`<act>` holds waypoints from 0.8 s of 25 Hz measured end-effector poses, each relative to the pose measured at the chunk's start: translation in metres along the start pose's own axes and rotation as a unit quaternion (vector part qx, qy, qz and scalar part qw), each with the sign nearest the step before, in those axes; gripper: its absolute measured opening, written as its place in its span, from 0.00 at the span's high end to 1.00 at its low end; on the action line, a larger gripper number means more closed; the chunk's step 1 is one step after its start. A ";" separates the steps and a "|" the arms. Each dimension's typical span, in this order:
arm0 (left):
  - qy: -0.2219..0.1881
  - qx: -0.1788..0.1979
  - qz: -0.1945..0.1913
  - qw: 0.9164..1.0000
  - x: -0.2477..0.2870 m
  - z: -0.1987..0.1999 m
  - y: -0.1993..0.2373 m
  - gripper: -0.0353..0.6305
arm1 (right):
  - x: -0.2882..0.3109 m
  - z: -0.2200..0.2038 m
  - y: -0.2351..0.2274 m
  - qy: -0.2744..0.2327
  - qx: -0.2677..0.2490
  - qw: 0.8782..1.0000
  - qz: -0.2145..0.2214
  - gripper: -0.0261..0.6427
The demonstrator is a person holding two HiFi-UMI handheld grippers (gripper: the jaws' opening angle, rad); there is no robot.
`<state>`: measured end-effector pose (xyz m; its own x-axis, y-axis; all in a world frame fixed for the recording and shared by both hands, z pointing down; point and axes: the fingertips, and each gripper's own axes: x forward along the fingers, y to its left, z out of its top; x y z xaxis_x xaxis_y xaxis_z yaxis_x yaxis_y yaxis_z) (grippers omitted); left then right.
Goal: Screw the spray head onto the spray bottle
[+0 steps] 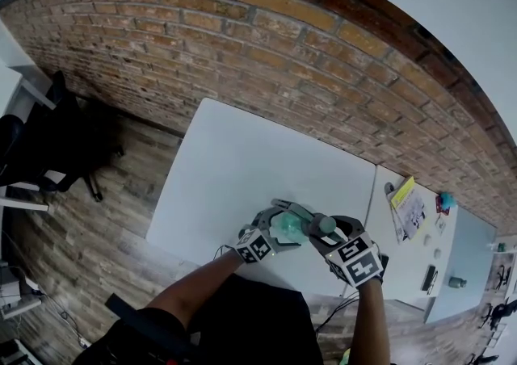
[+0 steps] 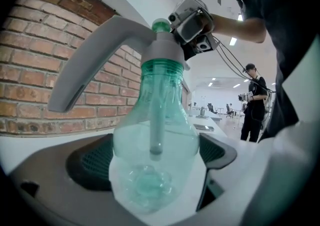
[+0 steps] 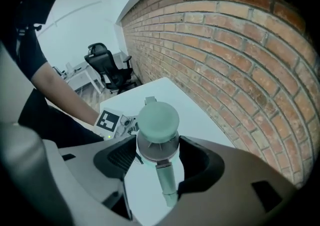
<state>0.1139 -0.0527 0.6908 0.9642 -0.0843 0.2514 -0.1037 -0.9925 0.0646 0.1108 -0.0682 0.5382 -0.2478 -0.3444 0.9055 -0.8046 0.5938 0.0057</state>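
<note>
Spray bottle stands upright, long axis vertical, between my left gripper jaws, which are spread wide and not squeezing it. My right gripper points down from above, clamped on the spray head. Its grey handle sticks out to my left gripper's left.

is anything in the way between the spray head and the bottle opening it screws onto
Nothing visible is. The spray head already sits on top of the spray bottle, with its tube hanging down inside, and the right gripper is closed on it from above.
</note>
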 end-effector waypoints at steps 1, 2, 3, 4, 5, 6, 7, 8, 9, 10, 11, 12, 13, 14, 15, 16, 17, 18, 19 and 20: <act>-0.002 -0.001 -0.001 1.000 0.000 0.000 0.000 0.16 | 0.001 -0.002 0.000 0.009 -0.014 1.000 -0.001 0.56; -0.003 -0.002 -0.002 1.000 0.000 0.000 0.000 0.16 | 0.002 -0.004 0.001 0.016 -0.029 0.999 0.000 0.57; -0.004 -0.003 -0.003 1.000 0.000 0.000 0.000 0.16 | 0.002 -0.005 0.001 0.019 -0.043 0.999 0.004 0.57; -0.006 -0.003 -0.004 1.000 0.000 0.000 0.000 0.16 | 0.002 -0.005 0.001 0.020 -0.056 0.998 0.009 0.57; -0.007 -0.003 -0.006 1.000 0.000 0.000 0.000 0.16 | 0.002 -0.006 0.001 0.020 -0.070 0.997 0.016 0.57; -0.009 -0.003 -0.007 1.000 0.000 0.000 0.000 0.16 | 0.002 -0.006 0.001 0.020 -0.083 0.996 0.023 0.57; -0.010 -0.003 -0.008 1.000 0.000 -0.001 0.000 0.16 | 0.002 -0.006 0.001 0.020 -0.095 0.995 0.030 0.57; -0.011 -0.002 -0.008 1.000 0.000 -0.001 0.000 0.16 | 0.003 -0.006 0.002 0.021 -0.106 0.993 0.038 0.57; -0.012 -0.002 -0.009 1.000 0.000 -0.001 0.001 0.16 | 0.003 -0.005 0.002 0.022 -0.116 0.992 0.047 0.57; -0.013 -0.002 -0.009 1.000 -0.001 -0.001 0.001 0.16 | 0.003 -0.005 0.002 0.024 -0.125 0.990 0.056 0.57; -0.013 -0.002 -0.010 1.000 -0.001 -0.001 0.001 0.16 | 0.003 -0.005 0.002 0.025 -0.133 0.989 0.065 0.57; -0.015 -0.001 -0.011 1.000 -0.002 -0.001 0.001 0.16 | 0.004 -0.005 0.003 0.027 -0.141 0.987 0.074 0.57; -0.016 0.000 -0.012 1.000 -0.002 0.000 0.001 0.16 | 0.004 -0.006 0.003 0.028 -0.148 0.985 0.082 0.57; -0.018 0.002 -0.013 1.000 -0.002 0.000 0.001 0.16 | 0.004 -0.006 0.003 0.030 -0.155 0.983 0.089 0.57; -0.020 0.003 -0.014 1.000 -0.002 -0.001 0.001 0.16 | 0.004 -0.007 0.003 0.033 -0.162 0.982 0.095 0.57; -0.021 0.003 -0.014 1.000 -0.002 -0.001 0.001 0.16 | 0.004 -0.007 0.003 0.035 -0.170 0.980 0.101 0.57; -0.022 0.003 -0.015 1.000 -0.002 -0.001 0.000 0.16 | 0.004 -0.008 0.003 0.037 -0.177 0.978 0.107 0.57; -0.024 0.002 -0.016 1.000 -0.002 -0.001 0.000 0.16 | 0.004 -0.008 0.003 0.039 -0.183 0.976 0.113 0.57; -0.025 0.002 -0.017 1.000 -0.003 -0.001 0.000 0.16 | 0.004 -0.008 0.003 0.039 -0.188 0.974 0.120 0.57; -0.027 0.002 -0.019 0.999 -0.004 -0.002 0.000 0.16 | 0.004 -0.007 0.003 0.039 -0.191 0.973 0.126 0.57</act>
<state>0.1097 -0.0527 0.6917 0.9792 -0.0512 0.1962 -0.0661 -0.9954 0.0701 0.1112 -0.0622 0.5445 -0.3573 -0.1063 0.9279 -0.4605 0.8844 -0.0760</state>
